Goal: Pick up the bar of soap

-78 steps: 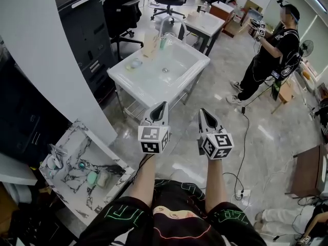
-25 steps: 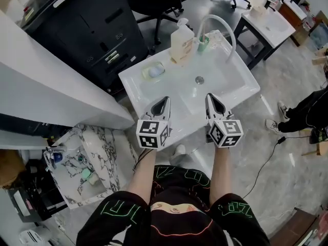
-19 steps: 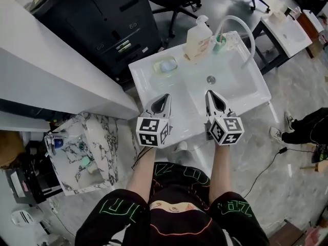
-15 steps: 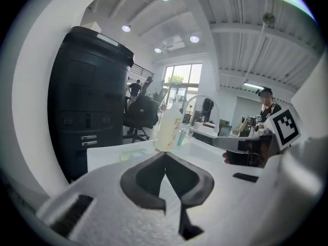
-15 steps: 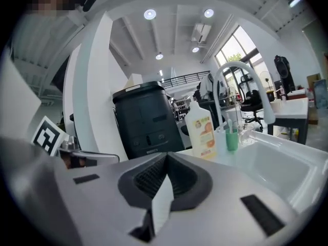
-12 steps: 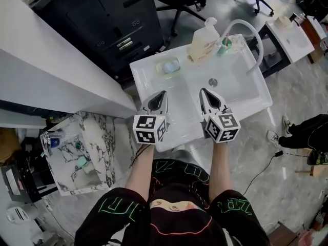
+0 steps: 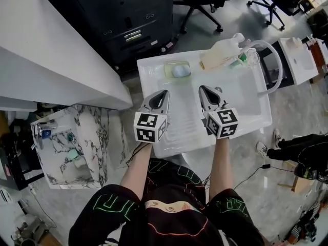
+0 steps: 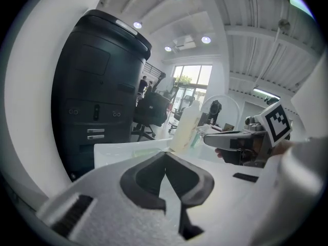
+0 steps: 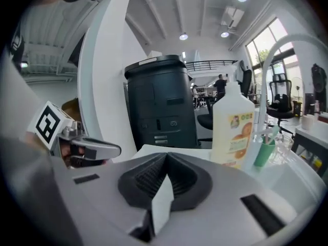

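The bar of soap (image 7: pixel 181 71) lies in a small greenish dish (image 7: pixel 170 65) at the back left corner of the white sink (image 7: pixel 233 118), just beside the rear rim. It is well ahead of both tools and nothing touches it.

The left gripper (image 7: pixel 164 92) hangs over the front part of the sink with its fingers clenched together, and nothing is between them. The right gripper (image 7: pixel 201 88) is next to it, also with the fingers pressed tip to tip and empty. Both point toward the back of the sink.

I judge the soap to be light and stiff, but smooth, and probably slippery if it is wet. It looks rounded, so a grip near an end could make it slide out. It is better to take it across the middle, on the two long sides, with a gentle squeeze. The dish is shallow and may move or lift with the bar. The fingers must first spread before they go down.

I count one bar of soap, one dish, one soap bottle (image 7: pixel 219 59), one green cup (image 7: pixel 242 58), one curved tap (image 7: pixel 277 65), and two grippers.
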`<state>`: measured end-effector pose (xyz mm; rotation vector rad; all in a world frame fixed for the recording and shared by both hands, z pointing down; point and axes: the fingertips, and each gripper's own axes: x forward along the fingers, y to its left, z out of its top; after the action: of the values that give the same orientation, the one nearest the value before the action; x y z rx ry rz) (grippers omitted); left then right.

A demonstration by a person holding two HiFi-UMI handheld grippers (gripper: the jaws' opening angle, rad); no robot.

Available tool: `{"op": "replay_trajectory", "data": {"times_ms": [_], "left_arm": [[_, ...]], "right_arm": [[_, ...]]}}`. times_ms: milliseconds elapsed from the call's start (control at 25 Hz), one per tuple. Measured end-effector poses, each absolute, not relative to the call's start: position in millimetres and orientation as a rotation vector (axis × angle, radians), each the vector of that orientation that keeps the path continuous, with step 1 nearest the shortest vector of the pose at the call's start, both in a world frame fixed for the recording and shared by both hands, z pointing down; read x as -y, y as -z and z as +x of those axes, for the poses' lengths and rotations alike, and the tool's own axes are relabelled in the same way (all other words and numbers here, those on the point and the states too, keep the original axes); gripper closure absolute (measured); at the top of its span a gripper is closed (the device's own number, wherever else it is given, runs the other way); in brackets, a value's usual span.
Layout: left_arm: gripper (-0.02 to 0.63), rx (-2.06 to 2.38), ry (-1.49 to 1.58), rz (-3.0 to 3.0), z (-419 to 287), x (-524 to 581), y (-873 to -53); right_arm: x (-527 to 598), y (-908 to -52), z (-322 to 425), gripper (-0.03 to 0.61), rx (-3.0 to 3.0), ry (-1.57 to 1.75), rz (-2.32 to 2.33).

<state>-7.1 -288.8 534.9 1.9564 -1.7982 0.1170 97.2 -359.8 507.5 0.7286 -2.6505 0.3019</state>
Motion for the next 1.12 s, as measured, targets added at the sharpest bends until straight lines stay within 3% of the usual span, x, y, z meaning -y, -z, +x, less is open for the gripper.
{"op": "replay_trajectory", "data": {"times_ms": [400, 840, 1120], "left_arm": [[0.606, 1.79, -0.066, 1.878, -41, 301, -560], [0.606, 1.784, -0.038, 1.824, -61, 305, -579], [0.606, 1.809, -0.024, 1.799, -81, 310, -585]], "right_arm": [[378, -538, 41, 0.548, 2.475, -0.043, 0.426], [397, -586, -3, 0.41, 2.18, 0.209, 0.069], [410, -607, -18, 0.383, 1.989, 0.328, -0.105]]}}
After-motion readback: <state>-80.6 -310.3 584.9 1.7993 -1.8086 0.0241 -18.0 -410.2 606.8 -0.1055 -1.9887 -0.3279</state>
